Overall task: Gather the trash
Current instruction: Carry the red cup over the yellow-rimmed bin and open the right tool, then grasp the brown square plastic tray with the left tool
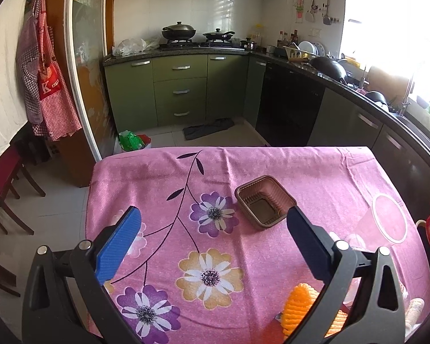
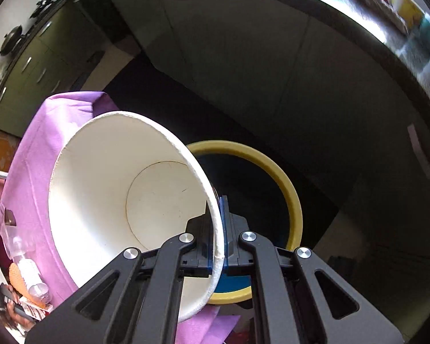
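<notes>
Here, right tool pointing steeply down, clamped on the thin rim of a white paper bowl, over a yellow-rimmed bin beside the table. Left tool released, angled over pink floral cloth near a ribbed brown tray.

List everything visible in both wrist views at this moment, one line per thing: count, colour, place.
paper bowl: 1, white, clamped by its rim in the right gripper, beside the bin opening
bin: 1, yellow rim, dark inside, beside the table
tablecloth: 1, pink with flowers, covering the table
tray: 1, brown, square, empty, mid-table
plastic cup: 1, clear, lying on its side, right of the tray
foam net: 1, orange, near table edge
woks: 2, black, lidded, on the stove
aprons: 2, red and purple checked, hanging on the wall
cabinets: green, under the counter
left gripper: 1, black with blue pads, open above the tablecloth
right gripper: 1, black with blue pads, shut on the bowl rim
</notes>
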{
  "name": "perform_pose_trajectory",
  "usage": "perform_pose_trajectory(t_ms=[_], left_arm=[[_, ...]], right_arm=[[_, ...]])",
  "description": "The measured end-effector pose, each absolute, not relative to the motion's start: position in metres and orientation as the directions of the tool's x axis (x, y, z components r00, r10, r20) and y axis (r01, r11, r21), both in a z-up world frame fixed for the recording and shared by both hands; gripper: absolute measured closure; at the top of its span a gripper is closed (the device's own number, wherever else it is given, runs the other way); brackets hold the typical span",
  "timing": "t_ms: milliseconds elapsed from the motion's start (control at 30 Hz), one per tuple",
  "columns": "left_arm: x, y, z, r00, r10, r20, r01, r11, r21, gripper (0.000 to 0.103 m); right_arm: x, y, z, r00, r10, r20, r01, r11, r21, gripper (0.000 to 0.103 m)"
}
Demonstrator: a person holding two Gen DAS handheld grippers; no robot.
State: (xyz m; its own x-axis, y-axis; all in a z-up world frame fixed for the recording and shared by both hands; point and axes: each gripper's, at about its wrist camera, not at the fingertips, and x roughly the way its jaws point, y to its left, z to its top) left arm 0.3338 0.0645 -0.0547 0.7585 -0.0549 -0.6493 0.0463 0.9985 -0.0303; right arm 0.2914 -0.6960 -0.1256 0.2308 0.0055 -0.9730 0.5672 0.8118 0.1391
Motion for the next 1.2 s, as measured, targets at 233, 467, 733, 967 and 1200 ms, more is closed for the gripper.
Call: perform_pose_trajectory(t_ms=[233, 467, 733, 967, 1200], left_arm=[[0.337, 0.058, -0.063, 0.744, -0.047, -0.667, 0.058, 0.998, -0.005, 0.006], [0.338, 0.056, -0.067, 0.732, -0.045, -0.679, 0.063, 0.998, 0.002, 0.006], [0.354, 0.041, -0.062, 0.697, -0.080, -0.713, 0.152, 0.988, 0.038, 0.006], [0.406, 0.022, -0.082, 0.612, -0.173, -0.771, 0.375, 0.923, 0.091, 0.006], [0.440, 0.002, -0.101, 0.537, -0.207, -0.818, 0.436, 0.898, 0.058, 0.006]], right_arm=[[0.288, -0.717, -0.192, 0.182, 0.072, -0.981, 0.599, 0.783, 0.169, 0.088], [0.281, -0.711, -0.192, 0.203, 0.034, -0.979, 0.588, 0.795, 0.149, 0.061], [0.268, -0.668, -0.151, 0.285, 0.064, -0.956, 0.489, 0.849, 0.202, 0.061], [0.254, -0.624, -0.144, 0.287, 0.101, -0.952, 0.446, 0.866, 0.227, 0.060], [0.263, -0.610, -0.149, 0.272, 0.119, -0.955, 0.436, 0.870, 0.232, 0.060]])
